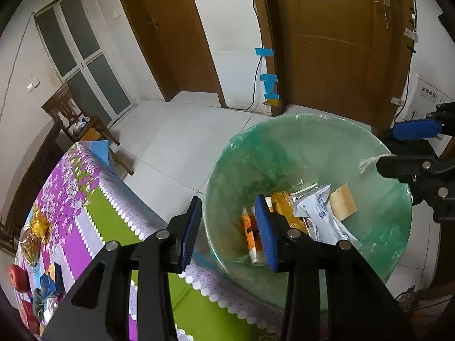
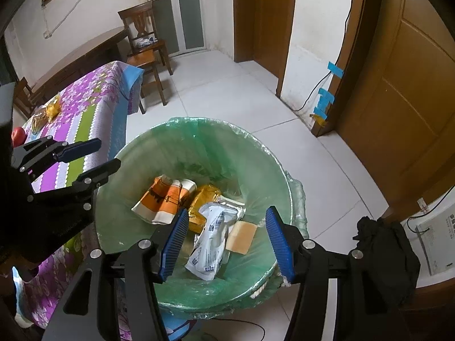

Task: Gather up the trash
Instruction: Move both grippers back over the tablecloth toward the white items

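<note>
My left gripper [image 1: 230,231] hangs spread and empty over the bin's nine-o'clock rim; my right gripper [image 2: 227,241] is spread too, nothing between its pads, above the six-o'clock edge. Below them the green-lined trash bin [image 2: 142,153] holds an orange-and-white carton [image 2: 159,199], a yellow packet [image 2: 203,199], a white pouch [image 2: 212,241] and a tan card [image 2: 241,237]. The flowered tablecloth [image 2: 93,108] lies at nine o'clock.

- The orange-and-white paper wrapper [image 1: 250,236] in the green-lined round bin [image 1: 284,142] is half hidden behind the left gripper [image 1: 227,231].
- The red apple [image 1: 18,278] on the floral-clothed desk [image 1: 85,199] is cut by the picture's edge.
- Print on the white plastic pouch [image 2: 212,241] is too small to read.
</note>
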`<state>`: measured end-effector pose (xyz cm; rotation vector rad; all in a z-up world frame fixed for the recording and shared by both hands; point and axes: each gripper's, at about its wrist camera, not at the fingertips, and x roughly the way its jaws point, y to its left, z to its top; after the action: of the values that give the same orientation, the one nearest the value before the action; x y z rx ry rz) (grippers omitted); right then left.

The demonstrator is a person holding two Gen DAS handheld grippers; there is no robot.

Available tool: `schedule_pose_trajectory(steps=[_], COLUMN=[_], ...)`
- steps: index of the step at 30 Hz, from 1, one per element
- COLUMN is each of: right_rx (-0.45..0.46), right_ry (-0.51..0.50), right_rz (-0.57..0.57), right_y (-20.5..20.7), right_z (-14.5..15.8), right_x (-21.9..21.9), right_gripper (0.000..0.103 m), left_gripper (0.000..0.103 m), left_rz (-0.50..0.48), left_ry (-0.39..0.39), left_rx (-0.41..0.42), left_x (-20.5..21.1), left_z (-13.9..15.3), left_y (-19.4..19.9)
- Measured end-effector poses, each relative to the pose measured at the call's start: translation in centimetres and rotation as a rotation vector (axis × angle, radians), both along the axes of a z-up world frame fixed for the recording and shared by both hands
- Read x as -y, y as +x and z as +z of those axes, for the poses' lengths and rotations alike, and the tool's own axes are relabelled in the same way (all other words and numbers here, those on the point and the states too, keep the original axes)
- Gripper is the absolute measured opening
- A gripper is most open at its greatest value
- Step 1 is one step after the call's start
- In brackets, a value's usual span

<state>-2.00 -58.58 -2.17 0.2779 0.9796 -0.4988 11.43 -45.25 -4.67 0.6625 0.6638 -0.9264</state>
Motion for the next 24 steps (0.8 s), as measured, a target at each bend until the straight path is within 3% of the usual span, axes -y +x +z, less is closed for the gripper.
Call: schedule_pose_trajectory(steps=[3, 6, 8, 13, 19, 24], right_rx=[0.021, 0.046, 0.067, 0.113, 0.247, 0.337], right_ry=[-0.037, -0.093, -0.123, -0.212, -0.409, -0.5], right_rz=[-0.001, -0.002, 0.0, 0.031, 0.044, 0.081], right_y=[-0.1, -0.2, -0.3, 0.0, -0.1, 0.4], right_z=[0.5, 1.0, 1.3, 1.9, 2.9, 3.7], right_x=[-0.7, -1.9, -2.6, -5.5, -10.2, -14.1], right_gripper=[0.058, 0.062, 0.068, 0.07, 0.087, 0.092], left_gripper=[0.039, 0.05, 0.05, 0.053, 0.058, 0.058], left_rz=[0.02, 0.062, 0.091, 0.183, 0.326, 0.419], left_ry=[-0.015, -0.038, -0.047, -0.092, -0.145, -0.188], left_rx=[0.002, 0.007, 0.014, 0.031, 0.105, 0.119], left_x=[-0.7, -2.0, -3.0, -7.2, -12.5, -16.6], left_z=[0.3, 0.6, 0.7, 1.5, 2.3, 2.9], left_y=[0.2, 0.5, 0.8, 1.6, 2.2, 2.9])
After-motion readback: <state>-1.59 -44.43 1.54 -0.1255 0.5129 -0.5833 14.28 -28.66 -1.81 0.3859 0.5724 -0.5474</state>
